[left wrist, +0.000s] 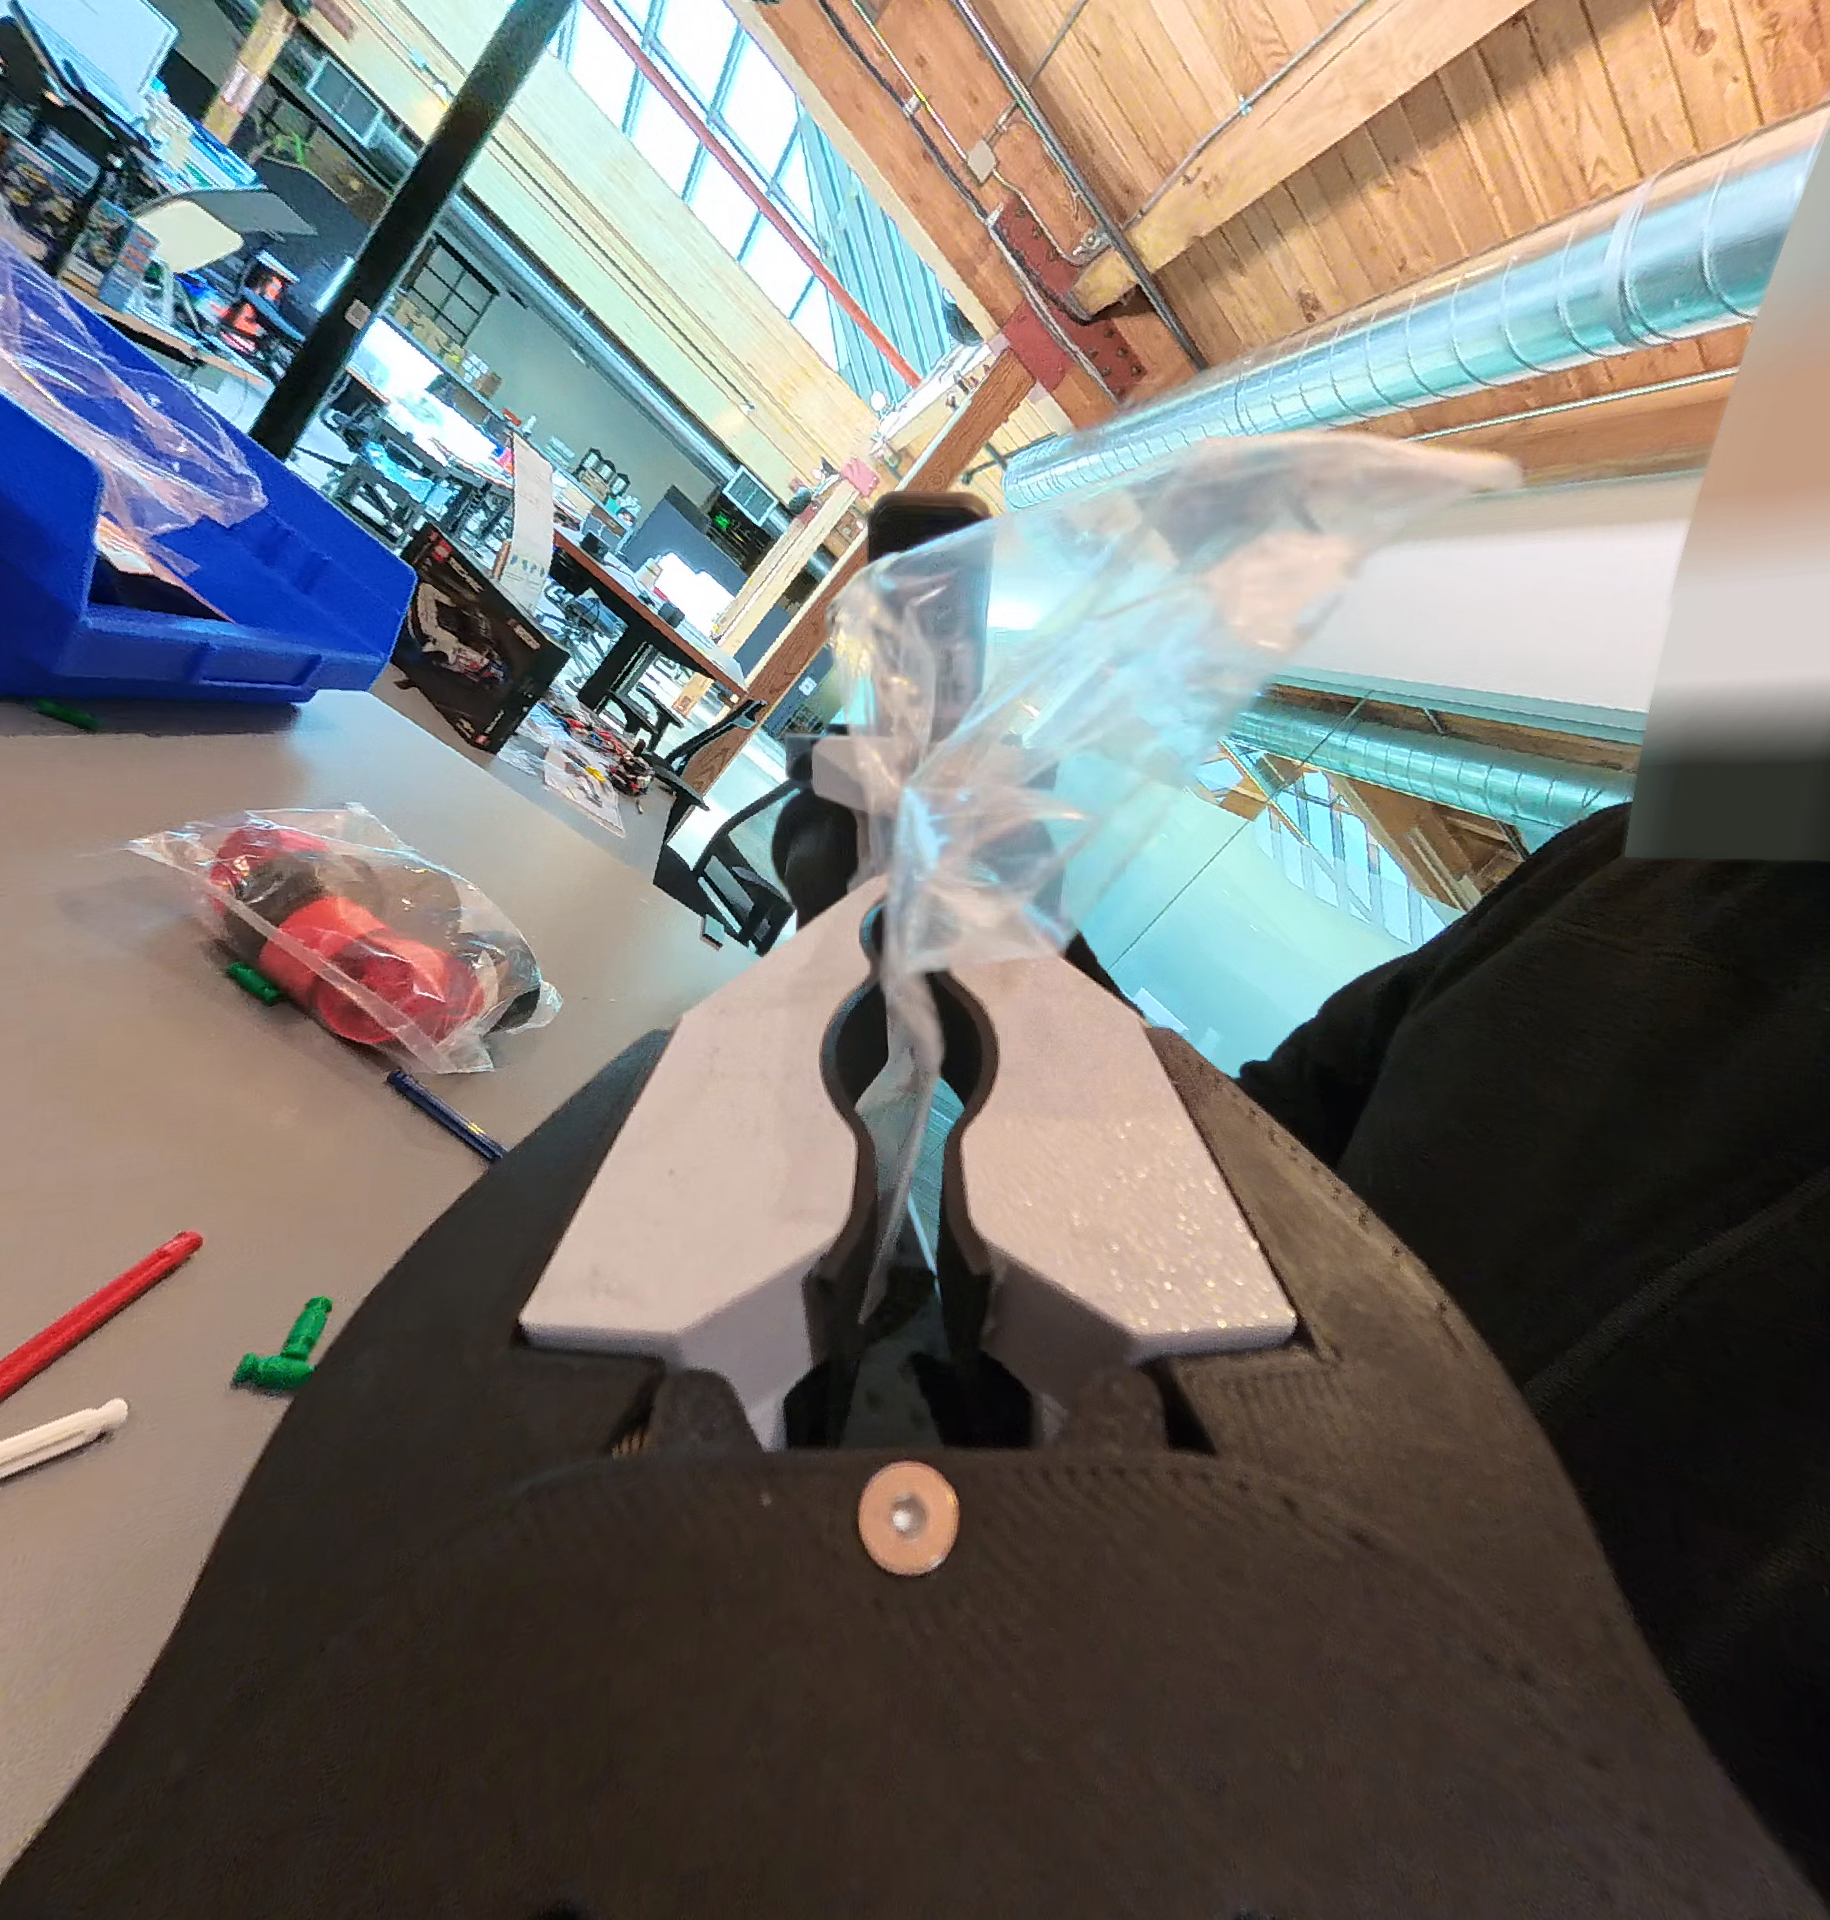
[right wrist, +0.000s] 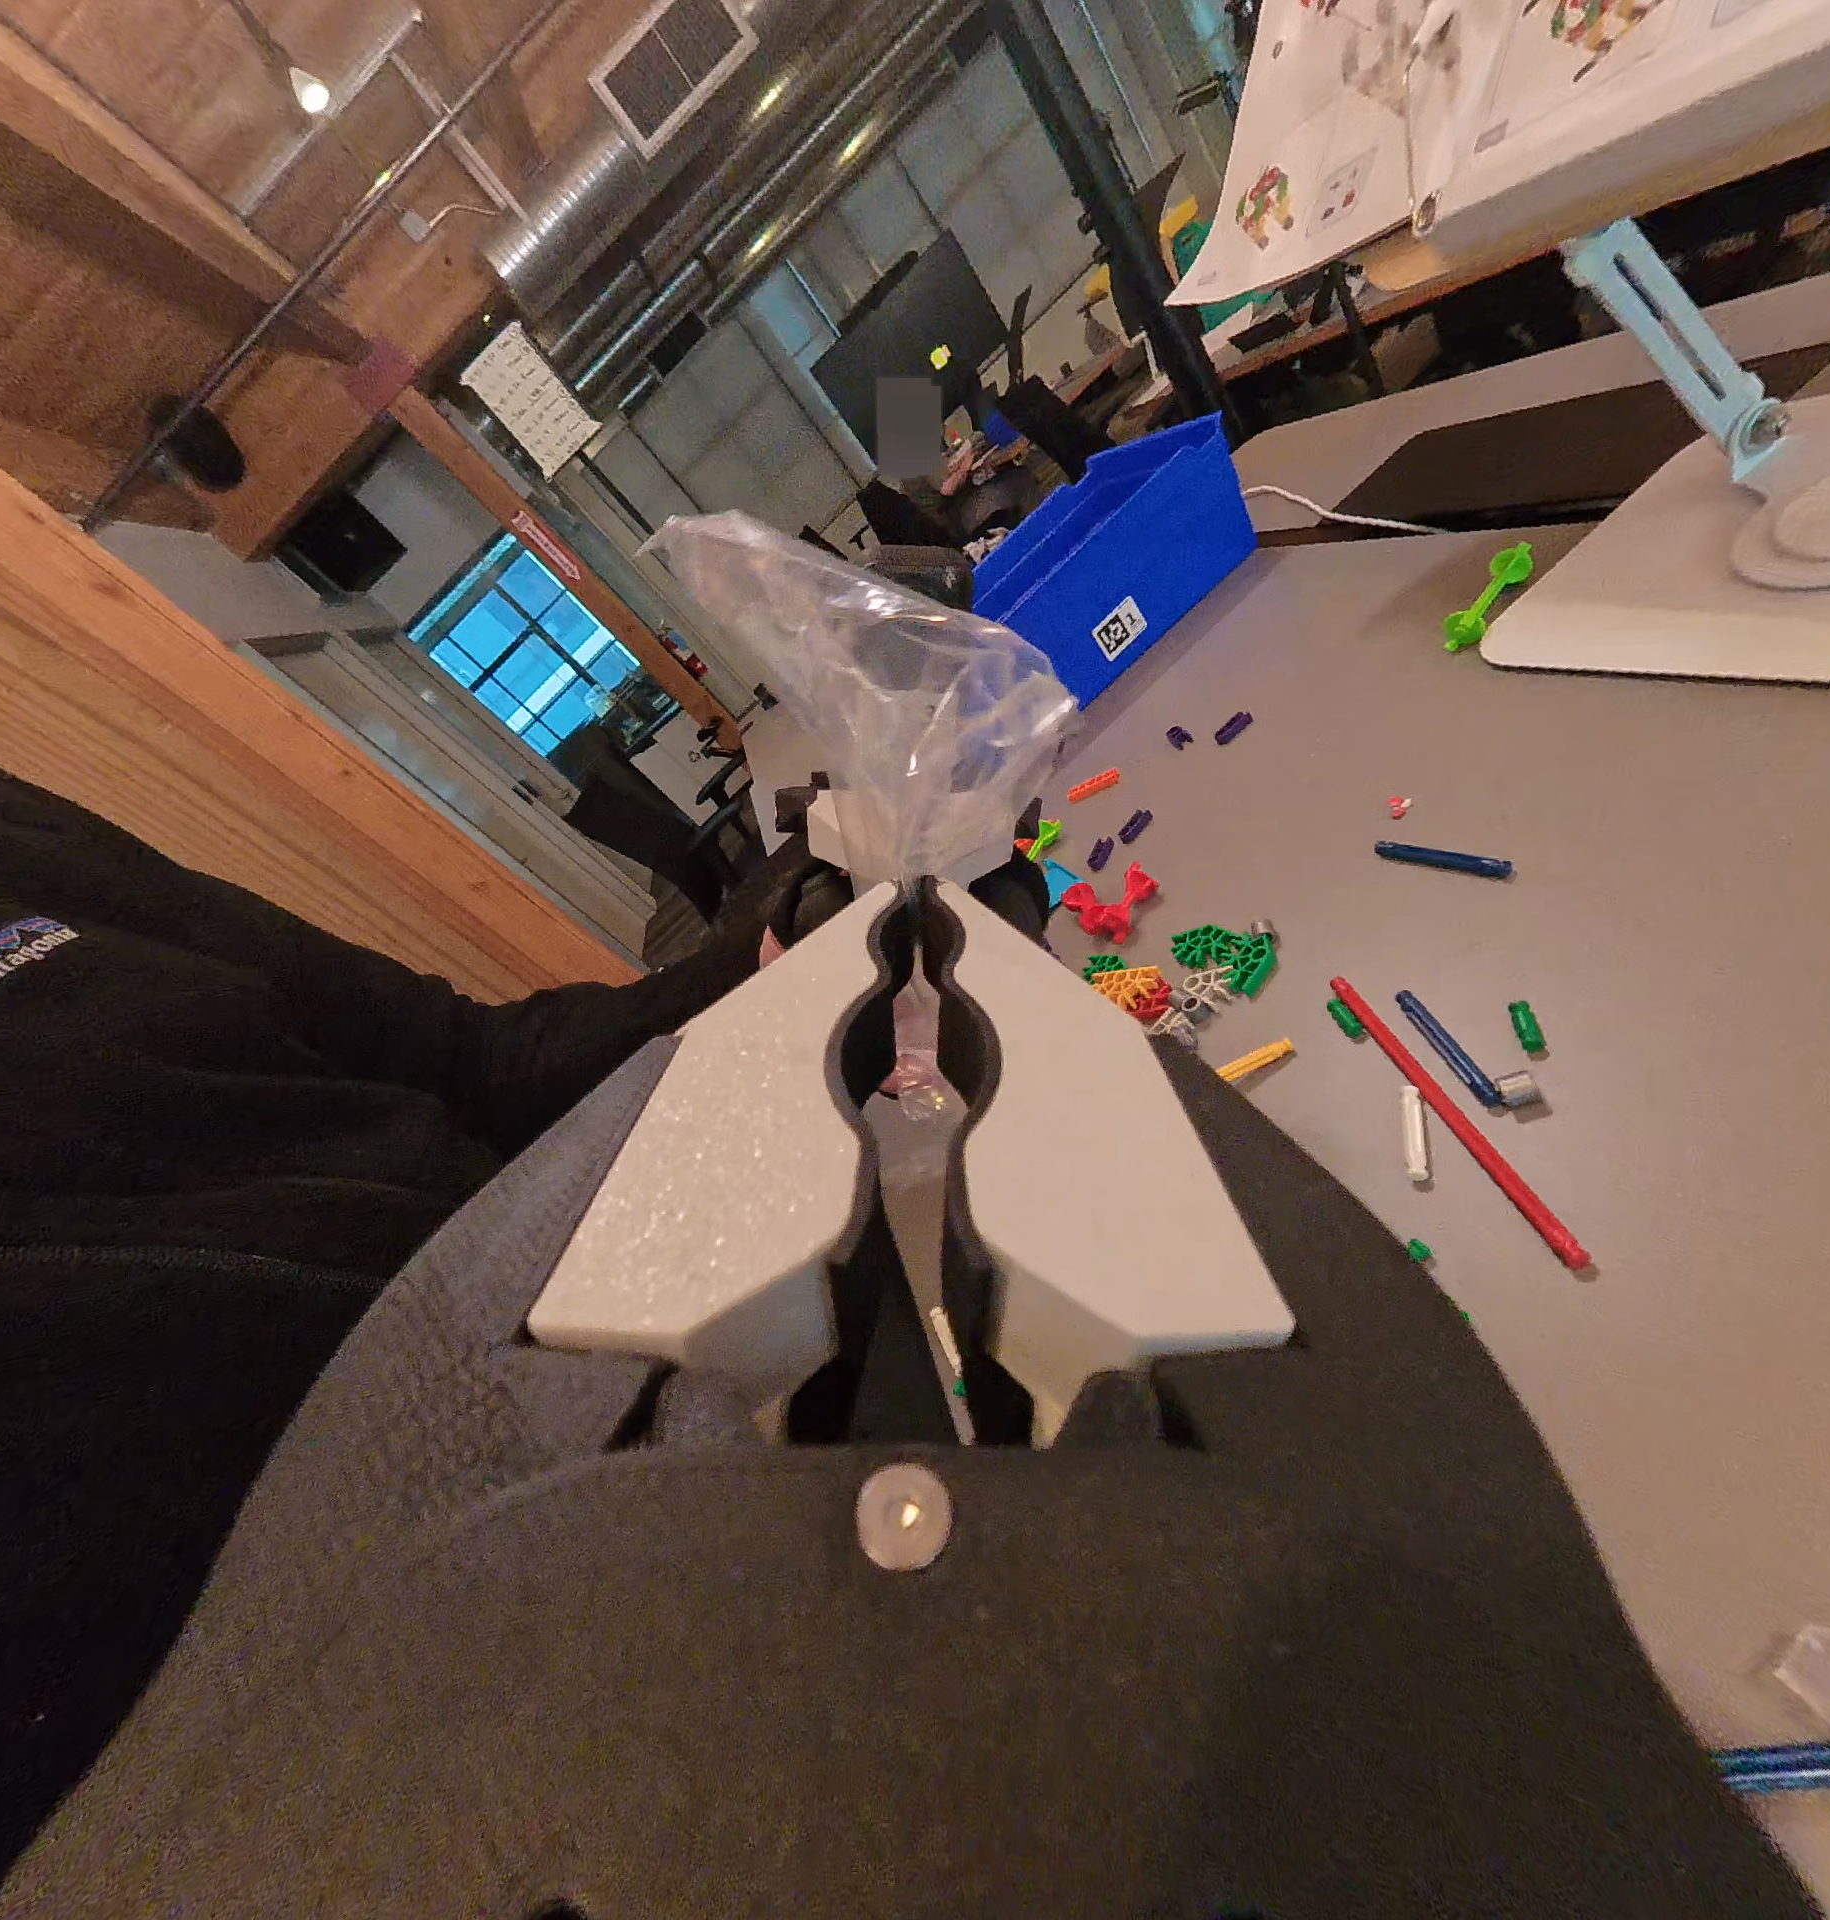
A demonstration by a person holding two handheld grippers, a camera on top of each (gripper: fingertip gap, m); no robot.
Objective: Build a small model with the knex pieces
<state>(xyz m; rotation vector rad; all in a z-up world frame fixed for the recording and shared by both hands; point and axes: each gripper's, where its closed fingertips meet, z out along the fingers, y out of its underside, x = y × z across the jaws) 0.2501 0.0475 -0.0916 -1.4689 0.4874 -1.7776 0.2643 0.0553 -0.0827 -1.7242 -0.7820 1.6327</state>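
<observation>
Grey table (right wrist: pixel 1513 1455) — scattered toy rods (right wrist: pixel 1458 1120), blue bin (right wrist: pixel 1119 561), bagged parts (left wrist: pixel 360 935).

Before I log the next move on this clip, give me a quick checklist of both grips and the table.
1. Left gripper shut on clear plastic bag: ok.
2. Right gripper shut on the bag: ok.
3. Bag lifted off the grey table: ok.
4. Bag empty: cannot tell.
5. Loose building pieces kept away from the jaws: ok.
6. Bagged red parts resting on the table: ok.
</observation>
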